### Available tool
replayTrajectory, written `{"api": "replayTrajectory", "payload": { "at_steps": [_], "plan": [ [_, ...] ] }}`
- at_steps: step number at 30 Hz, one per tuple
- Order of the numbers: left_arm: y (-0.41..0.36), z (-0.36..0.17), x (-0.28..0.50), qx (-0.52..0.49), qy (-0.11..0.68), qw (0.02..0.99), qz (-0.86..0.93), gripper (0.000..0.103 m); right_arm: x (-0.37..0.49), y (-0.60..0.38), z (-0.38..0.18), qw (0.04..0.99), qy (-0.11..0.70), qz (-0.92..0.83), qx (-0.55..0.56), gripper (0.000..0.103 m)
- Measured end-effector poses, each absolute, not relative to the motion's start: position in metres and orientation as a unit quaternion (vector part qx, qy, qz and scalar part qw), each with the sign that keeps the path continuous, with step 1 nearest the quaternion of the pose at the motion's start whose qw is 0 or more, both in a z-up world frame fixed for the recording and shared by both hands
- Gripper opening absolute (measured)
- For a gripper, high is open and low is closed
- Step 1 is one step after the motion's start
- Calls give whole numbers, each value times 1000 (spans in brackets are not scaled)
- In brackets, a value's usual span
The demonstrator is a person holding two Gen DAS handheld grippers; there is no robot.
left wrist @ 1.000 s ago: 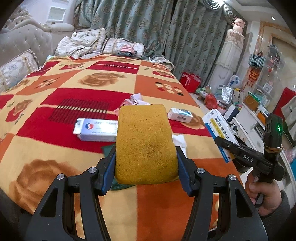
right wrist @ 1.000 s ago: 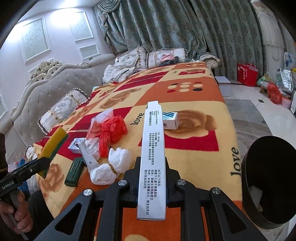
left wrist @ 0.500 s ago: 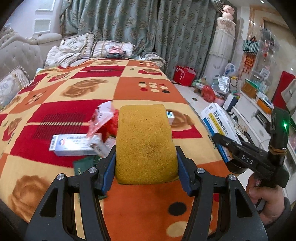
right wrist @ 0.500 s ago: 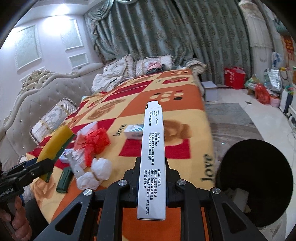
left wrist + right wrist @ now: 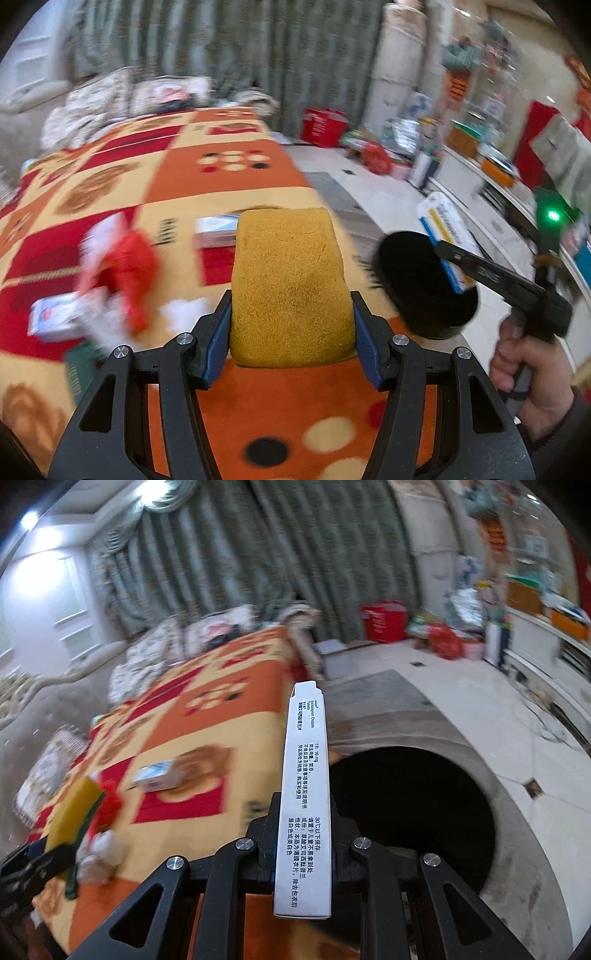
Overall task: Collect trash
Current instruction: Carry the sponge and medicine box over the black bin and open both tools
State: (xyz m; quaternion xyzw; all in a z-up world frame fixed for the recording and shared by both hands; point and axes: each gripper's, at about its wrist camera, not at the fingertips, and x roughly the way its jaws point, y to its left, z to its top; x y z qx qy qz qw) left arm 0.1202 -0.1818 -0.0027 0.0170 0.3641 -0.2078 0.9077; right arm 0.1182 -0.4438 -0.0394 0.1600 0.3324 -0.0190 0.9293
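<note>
My left gripper (image 5: 291,328) is shut on a yellow sponge (image 5: 290,284), held above the bed's foot end. My right gripper (image 5: 304,823) is shut on a long white medicine box (image 5: 304,801), held beside the bed with its tip over the edge of the black round bin (image 5: 410,819). In the left wrist view the bin (image 5: 417,291) sits on the floor right of the bed, and the right gripper (image 5: 458,258) holds the box (image 5: 445,240) above it. A red plastic bag (image 5: 129,266), white tissues (image 5: 184,314) and small boxes (image 5: 216,230) lie on the blanket.
The bed carries an orange, red and yellow blanket (image 5: 207,177), with pillows at the far end. A red box (image 5: 384,622), bags and a low white cabinet (image 5: 554,646) stand on the tiled floor to the right. Green curtains hang behind.
Both grippers have swung right toward the bin. The bin now fills more of the right wrist view, and the white box is over its rim. Both grips are unchanged.
</note>
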Motion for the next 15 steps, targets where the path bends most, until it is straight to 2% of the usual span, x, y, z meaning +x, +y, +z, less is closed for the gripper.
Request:
{"api": "replayTrajectory", "payload": {
  "at_steps": [10, 13, 15],
  "plan": [
    [-294, -14, 157, 58, 378, 870, -311, 58, 130, -491, -63, 903, 379, -79, 185, 18],
    [-320, -23, 170, 71, 380, 865, -318, 60, 128, -501, -67, 896, 380, -92, 211, 18],
    [-332, -31, 177, 82, 387, 860, -322, 67, 127, -511, -71, 888, 380, -98, 239, 21]
  ]
}}
